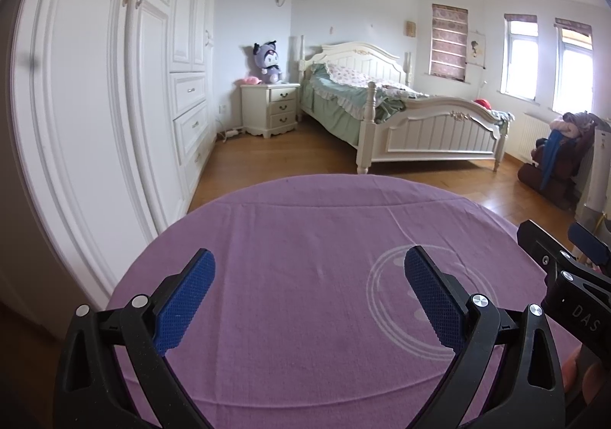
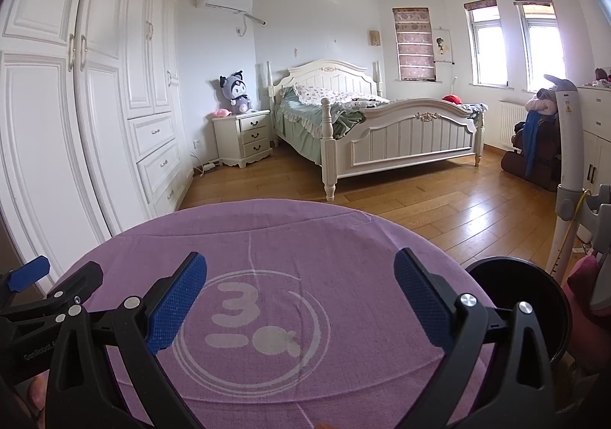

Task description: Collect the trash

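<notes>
A round table under a purple cloth (image 1: 290, 223) with a white ring logo (image 2: 252, 329) fills the lower half of both views. My left gripper (image 1: 309, 255) hovers open over the cloth, its blue pads (image 1: 191, 299) wide apart with nothing between them. Just to its right, my right gripper (image 2: 299, 257) is open too and holds nothing. Each gripper shows at the edge of the other's view: the right gripper (image 1: 561, 244) and the left gripper (image 2: 57, 274). A black round bin (image 2: 534, 287) sits at the table's right edge, its inside dark. No loose trash shows on the cloth.
White wardrobe doors (image 1: 88, 123) run close along the left. Across the wooden floor (image 2: 439, 200) stand a white bed (image 2: 382, 131) and a nightstand (image 2: 244, 137) with a plush toy (image 2: 236, 91). A white stand (image 2: 569, 162) and piled clothes (image 2: 538, 131) are at right.
</notes>
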